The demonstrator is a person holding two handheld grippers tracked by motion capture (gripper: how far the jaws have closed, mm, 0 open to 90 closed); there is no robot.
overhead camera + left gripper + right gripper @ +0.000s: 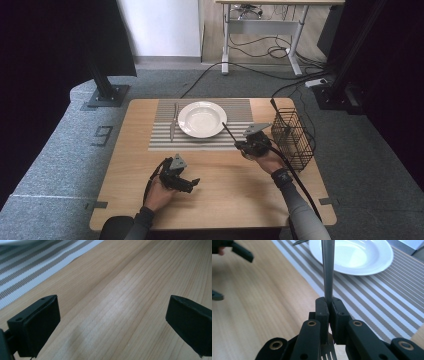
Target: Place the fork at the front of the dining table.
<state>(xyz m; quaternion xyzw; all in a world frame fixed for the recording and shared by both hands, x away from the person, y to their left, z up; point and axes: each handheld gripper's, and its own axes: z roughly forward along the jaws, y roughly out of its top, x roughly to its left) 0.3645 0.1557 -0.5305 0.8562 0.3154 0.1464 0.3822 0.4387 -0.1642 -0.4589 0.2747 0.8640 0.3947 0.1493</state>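
Note:
My right gripper (242, 146) (330, 303) is shut on a metal fork (229, 131) (328, 270) at the near edge of the striped placemat (165, 141) (374, 295). The fork's handle points toward the white plate (202, 119) (354, 257), and its tines show below the jaws. A knife (173, 125) lies on the mat left of the plate. My left gripper (193, 183) (112, 315) hangs low over the bare wooden table (225, 200), jaws wide apart with nothing between them. The mat's corner (20, 272) lies beyond its left jaw.
A black wire basket (295, 137) stands at the table's right edge, just right of my right hand. Grey carpet surrounds the table. A black stand base (107, 95) sits off the far left corner, and a desk frame with cables (262, 30) stands behind.

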